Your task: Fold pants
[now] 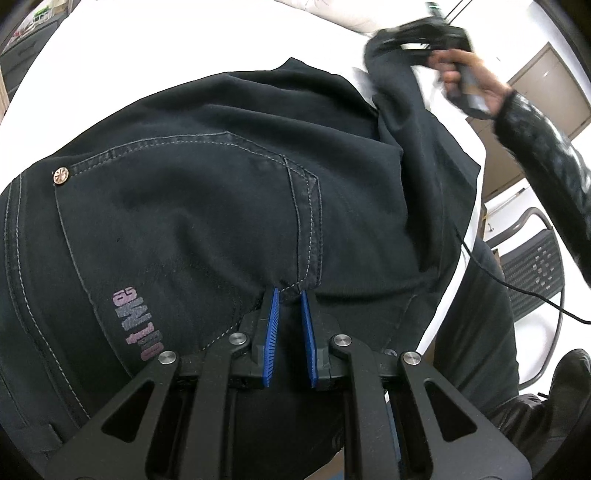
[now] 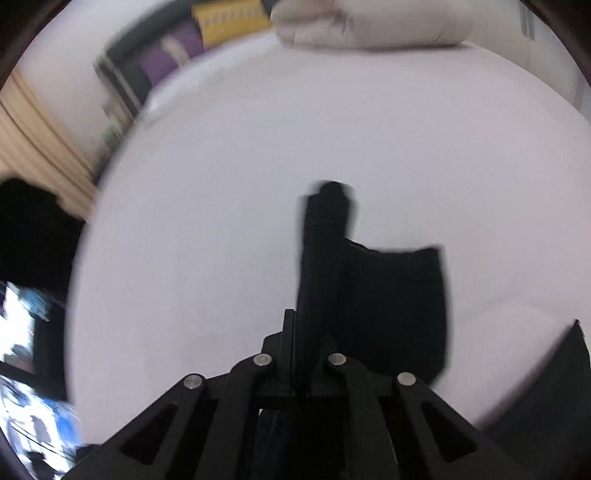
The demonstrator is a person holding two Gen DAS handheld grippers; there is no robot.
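Observation:
Dark navy pants (image 1: 207, 192) with grey stitching, a rivet and a purple print lie seat-up on the white table (image 1: 155, 48). My left gripper (image 1: 290, 295) has its blue pads slightly apart around the crotch seam fabric, pinching it. My right gripper (image 1: 417, 44) is held in a hand at the upper right and lifts the leg end of the pants above the table. In the right wrist view the gripper (image 2: 295, 321) is shut on the dark pant leg (image 2: 369, 280), whose cuff hangs in front of the fingers.
A folded cream blanket (image 2: 369, 26) lies at the table's far edge. A black mesh chair (image 1: 532, 269) and a cable stand to the right of the table. Shelves with coloured items (image 2: 177, 55) stand beyond the table on the left.

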